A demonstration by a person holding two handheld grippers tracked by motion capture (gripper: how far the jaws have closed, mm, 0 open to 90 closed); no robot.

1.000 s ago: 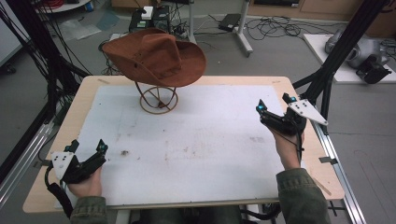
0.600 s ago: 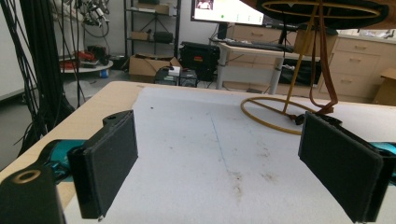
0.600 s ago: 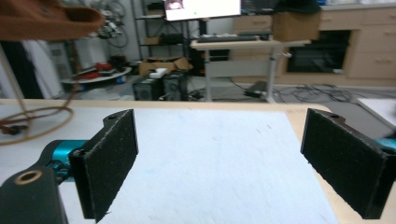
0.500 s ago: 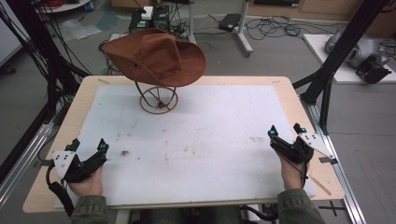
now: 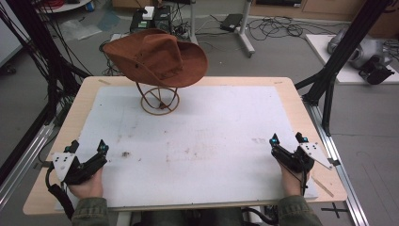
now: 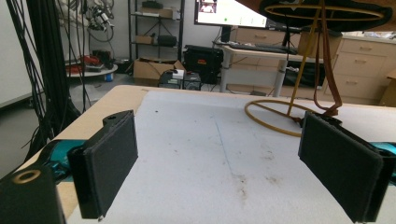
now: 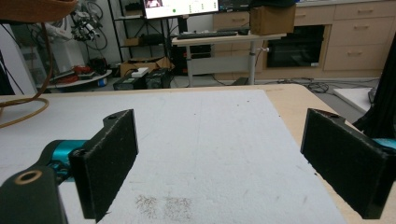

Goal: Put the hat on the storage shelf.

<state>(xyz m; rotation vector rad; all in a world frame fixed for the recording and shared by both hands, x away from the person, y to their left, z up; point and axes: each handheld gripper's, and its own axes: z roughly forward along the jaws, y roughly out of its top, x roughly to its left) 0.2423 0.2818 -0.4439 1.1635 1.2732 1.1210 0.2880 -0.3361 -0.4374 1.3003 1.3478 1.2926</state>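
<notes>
Resting near the table's [image 5: 291, 92] near left corner, the left gripper [image 5: 87, 148] is sitting in the person's left hand [image 5: 87, 186], its jaws spread wide and holding nothing. In the left gripper view the two black pads [image 6: 112, 161] are standing well apart over the white mat [image 5: 211, 141], with a few dark smudges lying on the mat between them.

Over at the near right corner the right gripper [image 5: 287, 140] is lying low in the right hand [image 5: 289, 181], its jaws likewise parted and empty. In the right gripper view its pads [image 7: 109, 156] are framing a bare stretch of the mat, with a faint grey stain just ahead of them.

A brown hat [image 5: 157, 56] is perching on a wire stand [image 5: 160, 99] at the far left of the table, its brim tilting and overhanging the far edge. The stand's round base is sitting on the mat, well apart from both grippers. In the left gripper view the stand's base ring [image 6: 275, 116] is showing at the far right, just beyond the right-hand pad, with its upper ring under the hat overhead. In the right gripper view part of the ring [image 7: 23, 112] is curving in at the left edge.

Beyond the table, cables, desks and a monitor [image 6: 229, 13] are crowding the floor and back wall.
</notes>
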